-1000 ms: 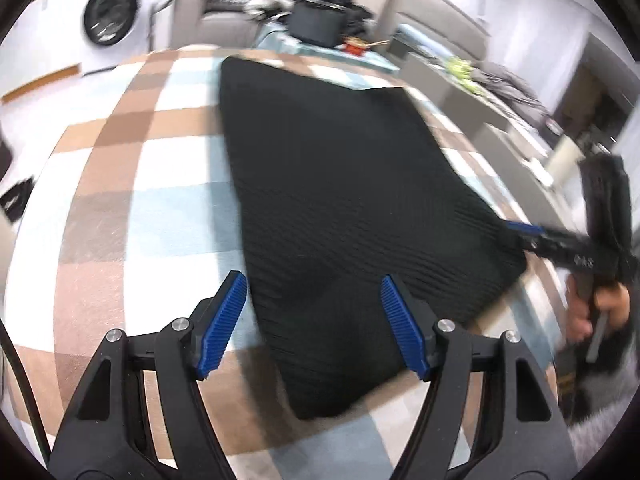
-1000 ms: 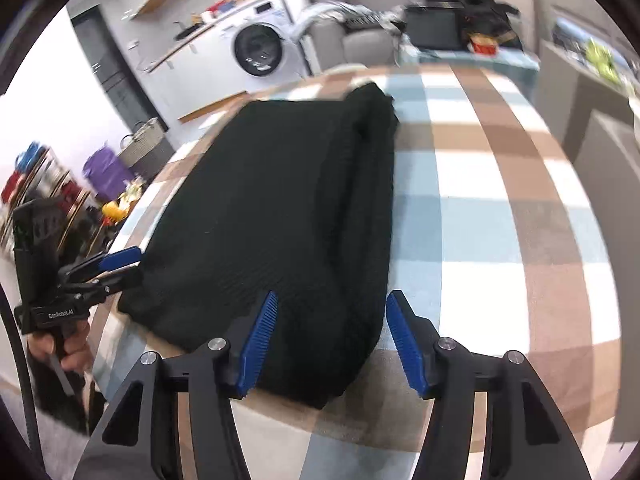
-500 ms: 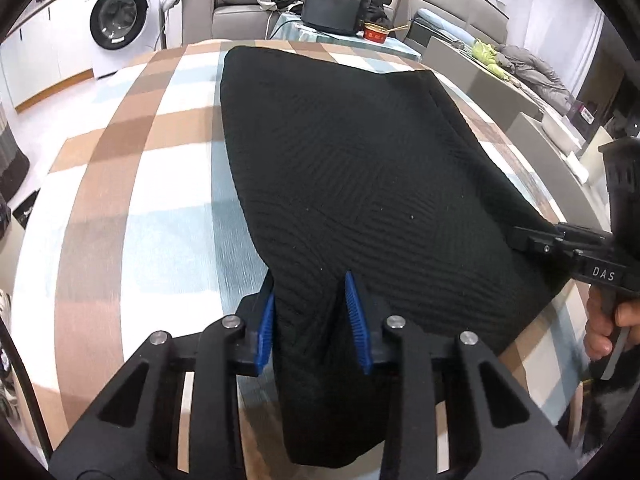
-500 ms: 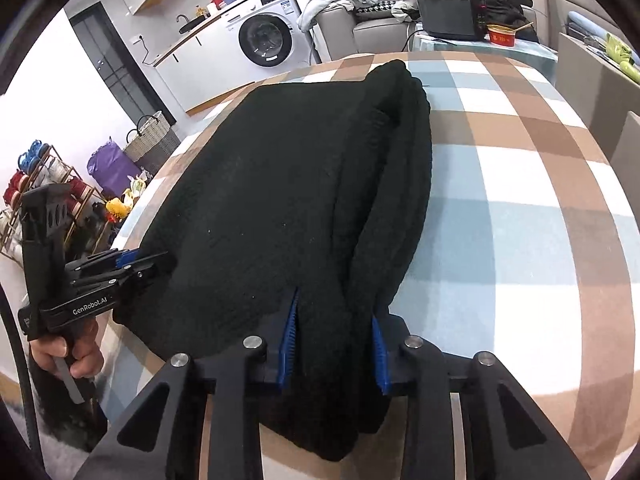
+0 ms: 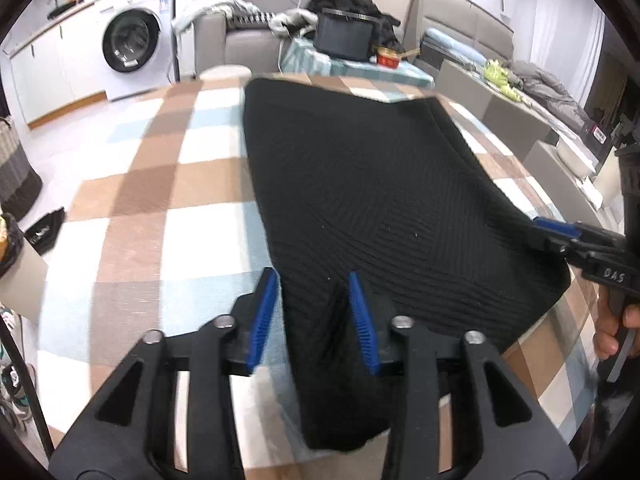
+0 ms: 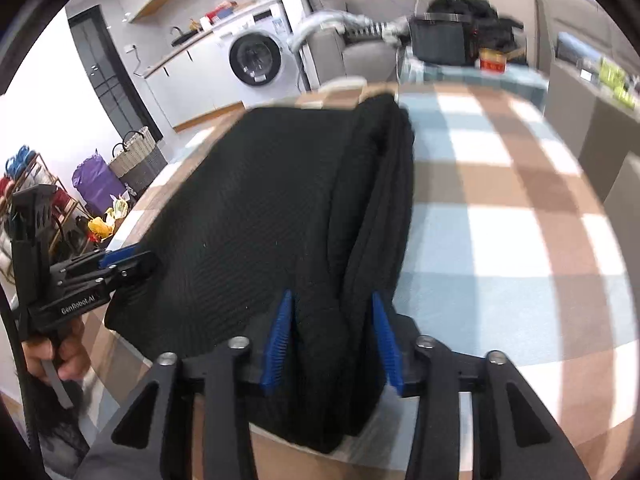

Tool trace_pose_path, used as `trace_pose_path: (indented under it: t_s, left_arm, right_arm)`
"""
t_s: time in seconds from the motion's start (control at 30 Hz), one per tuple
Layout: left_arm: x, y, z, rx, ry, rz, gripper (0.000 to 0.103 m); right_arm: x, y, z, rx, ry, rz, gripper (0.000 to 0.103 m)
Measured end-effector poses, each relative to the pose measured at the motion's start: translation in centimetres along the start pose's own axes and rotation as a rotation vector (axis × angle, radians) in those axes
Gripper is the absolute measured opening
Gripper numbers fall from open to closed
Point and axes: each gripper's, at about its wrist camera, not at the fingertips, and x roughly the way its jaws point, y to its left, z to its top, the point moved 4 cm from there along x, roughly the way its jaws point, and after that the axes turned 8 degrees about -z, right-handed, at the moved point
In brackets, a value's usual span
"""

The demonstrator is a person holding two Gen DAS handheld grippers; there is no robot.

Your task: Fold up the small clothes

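Note:
A black ribbed knit garment [image 5: 372, 184] lies spread on the checked tablecloth [image 5: 160, 184]. My left gripper [image 5: 314, 304] is shut on the garment's near left corner, and the cloth bunches between the blue pads. My right gripper [image 6: 332, 328] is shut on the near right corner, where the garment [image 6: 280, 216] has thick folded layers. Each gripper shows in the other's view: the right one [image 5: 560, 236] at the garment's right edge, the left one [image 6: 120, 264] at its left edge. The near hem lifts off the table.
The checked tablecloth [image 6: 500, 216] has bare room on both sides of the garment. Beyond the table stand a washing machine [image 5: 132, 44], a grey sofa with clothes [image 5: 256, 24] and a side table with a dark box [image 5: 344, 36]. Baskets and bags [image 6: 120, 164] stand at the left.
Both grippers went from open around the near corners to shut on them. Since then they have lifted the near hem a little and the views have tilted up.

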Motion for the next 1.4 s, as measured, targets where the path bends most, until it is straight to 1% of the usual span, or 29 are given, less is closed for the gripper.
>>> trace_pose_path:
  t_s: [0.03,0.07,0.1,0.17,0.2,0.23,0.3,0.37,0.47,0.57,0.67,0.77,0.87,1.0,1.4]
  left_arm:
    - [-0.7,0.0,-0.1,-0.001,-0.023,0.013,0.055]
    - [-1.5,-0.1,-0.1,0.002,-0.051,0.019,0.066]
    - [-2.3,-0.2,0.0,0.010,-0.081,0.020,0.077]
    - [-3.8,-0.5,-0.1,0.022,-0.134,0.019,0.086]
    - [-4.3,-0.6,-0.1,0.022,-0.153,0.022,0.089]
    - [-4.8,-0.6,-0.1,0.022,-0.174,0.029,0.091]
    - [-5.5,-0.6,-0.3,0.024,-0.212,0.036,0.100]
    - [-6.2,-0.9,-0.7,0.033,-0.263,0.044,0.102]
    - [-7.2,-1.7,-1.4,0.045,-0.290,0.051,0.102]
    - [-7.6,-2.2,-2.0,0.054,-0.328,0.060,0.102]
    - [-7.9,-2.6,-2.7,0.060,-0.347,0.069,0.102]
    - [-8.0,-2.8,-3.1,0.061,-0.338,0.060,0.102]
    - [-8.1,-2.8,-3.2,0.067,-0.355,0.066,0.102]
    - [-8.3,-2.8,-3.4,0.071,-0.375,0.062,0.102]
    - [-7.9,-2.6,-3.2,0.070,-0.388,0.057,0.102]
  right_arm:
    - [-0.8,-0.1,0.1,-0.009,-0.027,-0.008,0.056]
    - [-1.2,-0.3,0.2,-0.016,-0.044,-0.015,0.067]
    - [-2.0,-0.3,0.3,-0.026,-0.070,-0.023,0.074]
    - [-3.4,-0.2,0.3,-0.039,-0.120,-0.024,0.086]
    - [-4.1,0.0,0.3,-0.049,-0.147,-0.013,0.097]
    - [-4.7,0.2,0.2,-0.059,-0.177,-0.004,0.103]
    - [-5.7,0.5,-0.1,-0.078,-0.236,0.011,0.103]
    - [-6.3,0.9,-0.4,-0.094,-0.267,0.015,0.103]
    - [-6.5,1.8,-1.1,-0.120,-0.279,0.024,0.103]
    - [-6.4,2.3,-1.8,-0.114,-0.306,0.050,0.103]
    - [-6.5,2.6,-2.3,-0.107,-0.333,0.071,0.103]
    - [-6.9,2.8,-2.5,-0.106,-0.367,0.068,0.103]
    - [-7.3,2.7,-2.6,-0.101,-0.389,0.106,0.103]
    - [-7.2,2.6,-2.7,-0.106,-0.409,0.100,0.103]
    - [-7.6,3.3,-3.6,-0.149,-0.458,0.073,0.103]
